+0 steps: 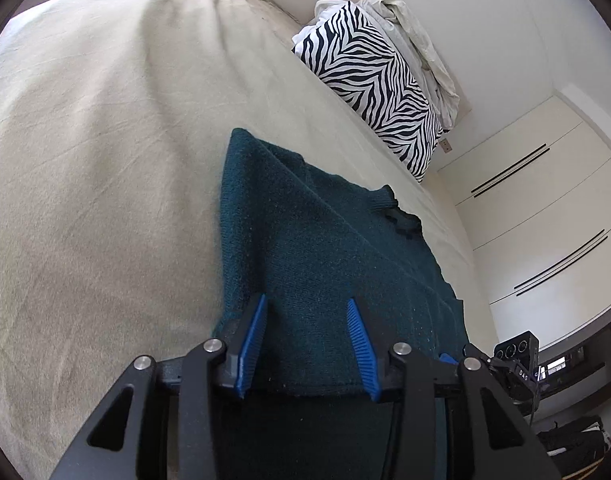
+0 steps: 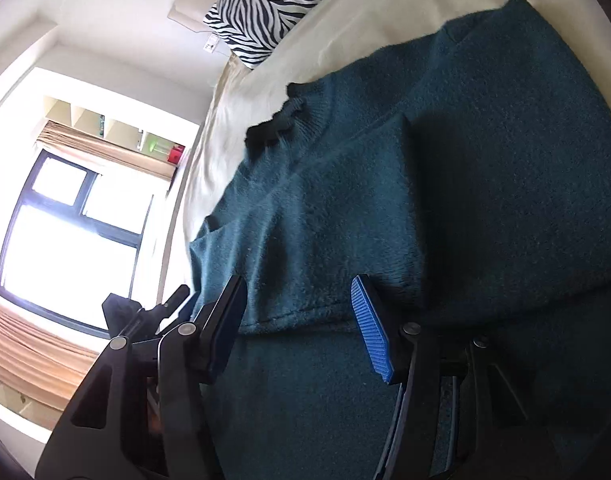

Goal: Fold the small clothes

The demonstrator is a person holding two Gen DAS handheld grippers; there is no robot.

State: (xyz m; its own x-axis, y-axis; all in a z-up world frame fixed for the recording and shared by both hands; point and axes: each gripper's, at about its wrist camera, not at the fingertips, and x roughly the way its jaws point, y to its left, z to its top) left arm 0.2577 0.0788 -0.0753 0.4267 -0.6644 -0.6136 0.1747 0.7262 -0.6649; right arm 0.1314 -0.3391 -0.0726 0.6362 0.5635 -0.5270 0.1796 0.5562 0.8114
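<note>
A dark teal knitted sweater [image 1: 305, 240] lies on the bed, partly folded, with its collar [image 1: 401, 220] toward the far side. My left gripper [image 1: 306, 300] hovers over the sweater's near hem with its blue pads [image 1: 253, 332] apart; the knit lies flat between them, not pinched. In the right wrist view the sweater [image 2: 385, 200] fills most of the picture, with a folded layer's edge running across. My right gripper [image 2: 298, 279] stands open over that edge, and its pads [image 2: 371, 332] are clear of the cloth. The collar [image 2: 281, 120] shows further off.
A beige sheet [image 1: 105, 160] covers the bed to the left of the sweater. A zebra-striped pillow [image 1: 369, 76] and crumpled bedding lie at the head. White wardrobe doors [image 1: 545, 200] stand beyond the bed. A bright window [image 2: 65, 240] is off to the left.
</note>
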